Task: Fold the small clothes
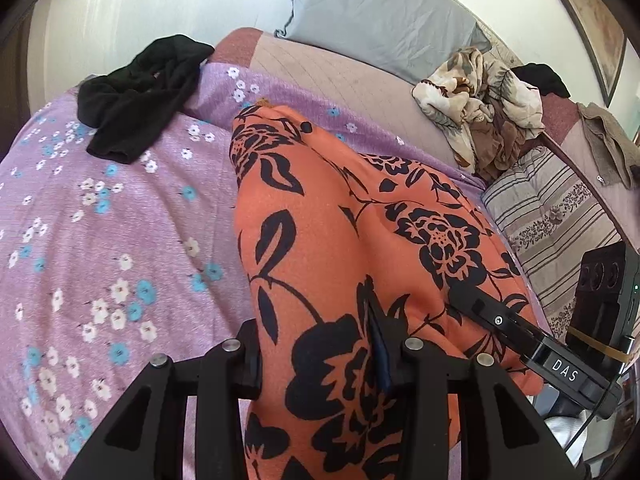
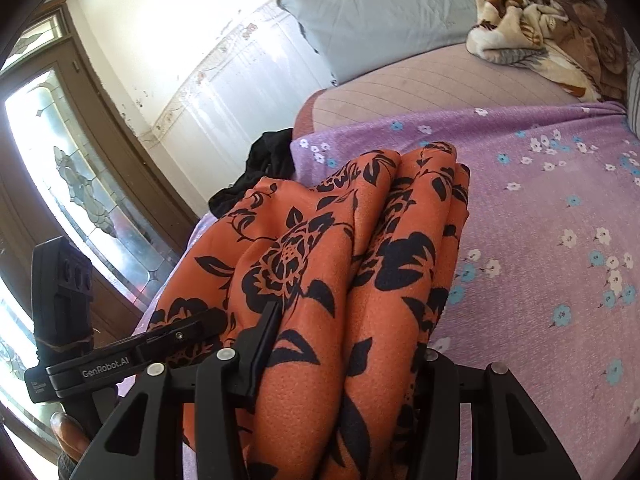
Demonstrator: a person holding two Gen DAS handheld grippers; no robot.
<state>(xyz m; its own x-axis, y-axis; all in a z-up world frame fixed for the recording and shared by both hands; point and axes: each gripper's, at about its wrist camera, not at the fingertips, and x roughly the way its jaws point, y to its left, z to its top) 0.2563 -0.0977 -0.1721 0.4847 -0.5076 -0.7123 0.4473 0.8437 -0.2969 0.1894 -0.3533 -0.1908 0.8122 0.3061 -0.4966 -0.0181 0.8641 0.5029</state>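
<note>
Orange floral garment between both grippers

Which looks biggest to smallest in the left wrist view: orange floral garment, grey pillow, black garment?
1. orange floral garment, though nearness to the camera inflates it
2. grey pillow
3. black garment

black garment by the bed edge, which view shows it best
The left wrist view: the black garment lies whole and unobstructed on the purple floral sheet. The right wrist view shows only part of it, behind the orange cloth.
</note>
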